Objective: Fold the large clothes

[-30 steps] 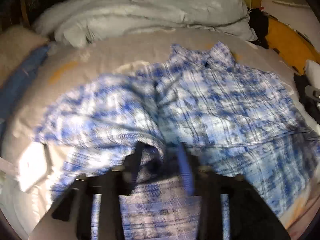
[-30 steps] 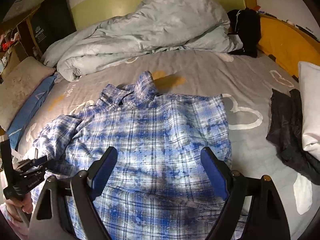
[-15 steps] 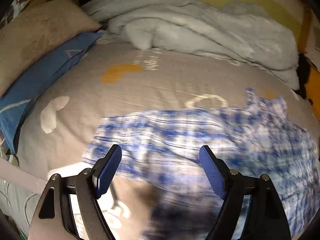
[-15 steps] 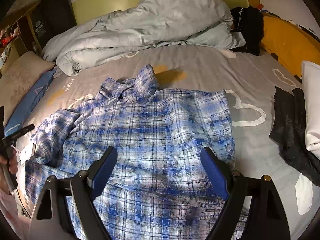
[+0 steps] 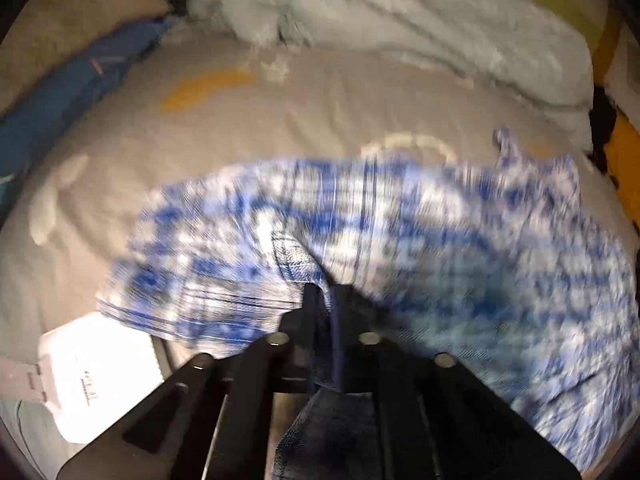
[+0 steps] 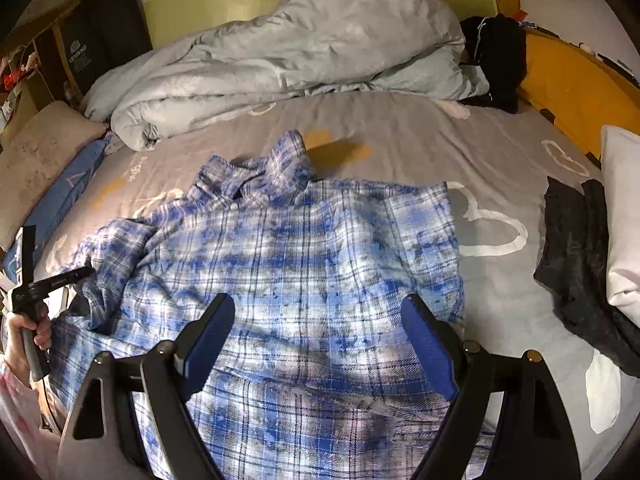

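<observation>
Right wrist view. Item: plaid shirt (image 6: 304,280), blue and white, spread flat on the grey bed sheet (image 6: 400,144), which serves as landmark. Collar (image 6: 280,160) points toward the far side of the sheet, where a pale crumpled duvet (image 6: 280,48) is heaped; hem runs toward the camera and passes beneath the right gripper (image 6: 320,344). Long axis: collar to hem, from the far edge of the sheet to the near edge. One sleeve trails toward the left edge of the sheet; the right side edge of the shirt lies straight, beside a white heart outline printed on the sheet.

Right gripper: blue-padded fingers (image 6: 208,332) stand wide apart above the lower body of the shirt, nothing between the pads, no contact visible.

Left gripper (image 6: 80,274), seen from this view at the left edge of the sheet, held by a hand (image 6: 30,330); its tip meets the sleeve end.

Left wrist view, blurred. Left gripper (image 5: 326,300): jaws have just closed, now together and clamped on a fold of the plaid shirt (image 5: 400,240); cloth runs between the fingers and hangs below them. The rest of the shirt stretches away across the sheet to the right.

Other items on the sheet: dark garment (image 6: 580,272) at the right edge; white pillow (image 6: 624,220) beside it; blue pillow (image 6: 64,196) at the left edge.
</observation>
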The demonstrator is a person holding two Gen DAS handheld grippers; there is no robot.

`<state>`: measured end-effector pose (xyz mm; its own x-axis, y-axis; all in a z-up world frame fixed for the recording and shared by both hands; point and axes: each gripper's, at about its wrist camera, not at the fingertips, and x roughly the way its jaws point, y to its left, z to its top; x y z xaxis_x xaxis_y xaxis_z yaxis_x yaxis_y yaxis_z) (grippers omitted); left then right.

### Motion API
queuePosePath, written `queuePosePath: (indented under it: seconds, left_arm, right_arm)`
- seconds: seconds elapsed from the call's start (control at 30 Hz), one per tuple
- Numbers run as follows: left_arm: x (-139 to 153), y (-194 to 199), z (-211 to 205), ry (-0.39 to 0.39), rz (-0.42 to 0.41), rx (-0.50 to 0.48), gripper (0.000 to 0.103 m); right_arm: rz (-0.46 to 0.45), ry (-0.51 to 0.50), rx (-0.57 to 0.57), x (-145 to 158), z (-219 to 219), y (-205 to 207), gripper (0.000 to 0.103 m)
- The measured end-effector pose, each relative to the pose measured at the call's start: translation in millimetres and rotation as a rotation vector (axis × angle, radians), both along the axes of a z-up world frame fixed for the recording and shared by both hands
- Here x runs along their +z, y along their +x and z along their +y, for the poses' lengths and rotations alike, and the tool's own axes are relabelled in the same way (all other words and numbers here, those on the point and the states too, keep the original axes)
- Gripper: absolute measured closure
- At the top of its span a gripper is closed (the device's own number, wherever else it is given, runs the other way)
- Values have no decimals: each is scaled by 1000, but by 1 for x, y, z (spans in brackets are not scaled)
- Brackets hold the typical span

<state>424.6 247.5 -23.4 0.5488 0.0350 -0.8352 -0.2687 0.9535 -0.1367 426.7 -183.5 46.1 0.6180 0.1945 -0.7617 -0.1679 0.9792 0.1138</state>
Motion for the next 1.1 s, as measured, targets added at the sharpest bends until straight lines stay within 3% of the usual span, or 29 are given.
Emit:
queuePosePath:
  seconds: [0.17, 0.27, 0.37, 0.5, 0.63, 0.67, 0.7, 0.77, 0.93, 1.03, 1.1]
  left_arm:
    - [51, -22, -20, 99, -196, -1, 101]
    - [78, -37, -35, 35, -302, -35, 101]
    - [99, -54, -75, -34, -378, -113, 101]
    - [107, -63, -151, -79, -390, -317, 101]
    - [88, -68, -202, -144, -284, -476, 97]
    - [82, -71, -208, -143, -256, -486, 87]
    - [78, -73, -209, -134, -242, -484, 69]
    - [76, -77, -204, -116, -247, -455, 52]
    - [85, -86, -173, -84, -269, -364, 50]
    - [88, -82, -153, -31, -273, -282, 43]
    - [82, -71, -143, 12, -228, -259, 33]
  right_arm:
    - [-4, -13, -11, 0, 0, 0, 19]
    - [-10, 1, -17, 4, -1, 0, 19]
    - [-26, 12, -32, 9, -5, 0, 19]
    - [-40, 8, -56, 11, -9, -1, 19]
    - [-64, -55, -72, 11, -12, -2, 19]
    - [-69, -60, -73, 12, -12, -2, 19]
    - [-74, -60, -75, 14, -13, -3, 19]
    - [-75, -44, -76, 16, -16, -3, 19]
    - [-74, -37, -73, 16, -17, -3, 19]
    - [-70, -49, -52, 13, -8, -5, 19]
    - [-66, -64, -29, 10, 0, -7, 19]
